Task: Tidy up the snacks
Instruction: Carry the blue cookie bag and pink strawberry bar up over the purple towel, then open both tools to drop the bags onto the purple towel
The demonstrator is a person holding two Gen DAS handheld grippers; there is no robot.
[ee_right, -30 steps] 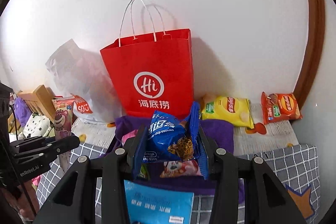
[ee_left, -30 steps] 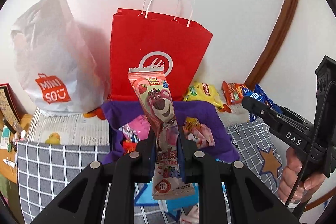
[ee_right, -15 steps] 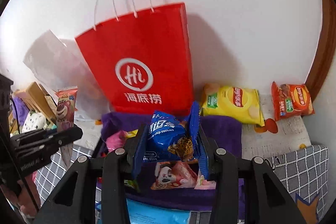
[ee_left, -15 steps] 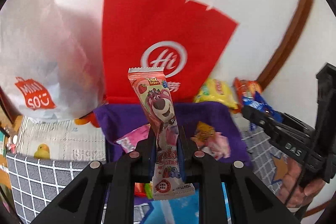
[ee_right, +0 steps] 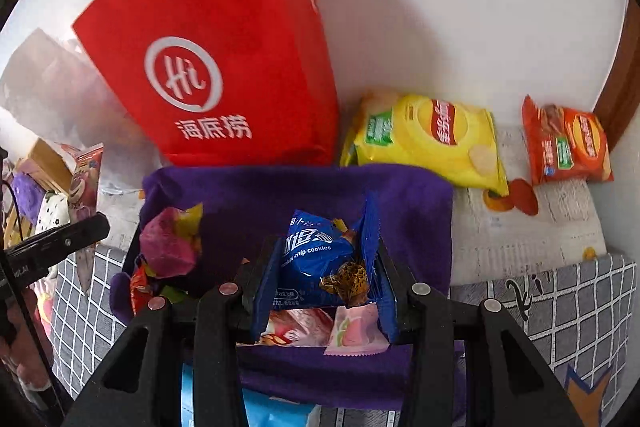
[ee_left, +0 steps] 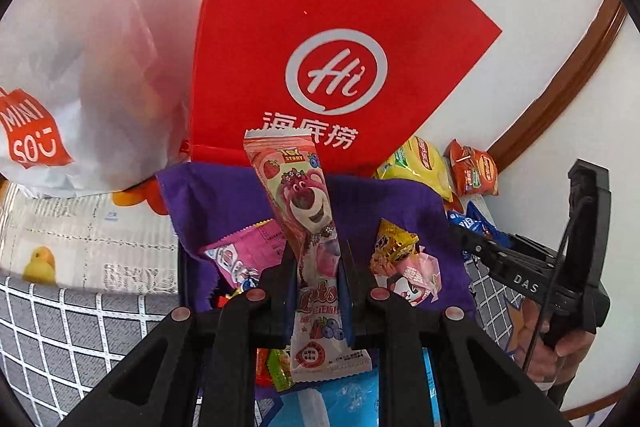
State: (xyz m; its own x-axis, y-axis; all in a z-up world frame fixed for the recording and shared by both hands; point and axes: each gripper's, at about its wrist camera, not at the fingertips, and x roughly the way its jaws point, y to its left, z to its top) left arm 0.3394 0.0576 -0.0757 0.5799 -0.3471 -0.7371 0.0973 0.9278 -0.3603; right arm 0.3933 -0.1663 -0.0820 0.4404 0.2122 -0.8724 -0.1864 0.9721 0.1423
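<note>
My left gripper [ee_left: 318, 267] is shut on a tall pink bear-print snack bar [ee_left: 306, 211], which stands upright above a purple-lined box [ee_left: 416, 211] of small snacks. A pink packet [ee_left: 248, 251] and a yellow candy [ee_left: 394, 245] lie in that box. In the right wrist view my right gripper [ee_right: 324, 259] is shut on a blue chocolate-chip cookie packet [ee_right: 316, 263], low over the same purple box [ee_right: 280, 199]. The left gripper with its bar [ee_right: 84, 183] shows at the left edge there; the right gripper's black body [ee_left: 532, 279] shows at the right of the left wrist view.
A red paper bag [ee_right: 224, 67] stands against the wall behind the box, with a white plastic bag [ee_left: 76, 87] to its left. A yellow chip bag [ee_right: 432, 143] and an orange chip bag [ee_right: 568, 147] lie to the right. Grey checked cloth [ee_right: 560, 299] flanks the box.
Both grippers have come down and forward toward the purple box, so the red bag and box look larger. Each still grips the same snack.
</note>
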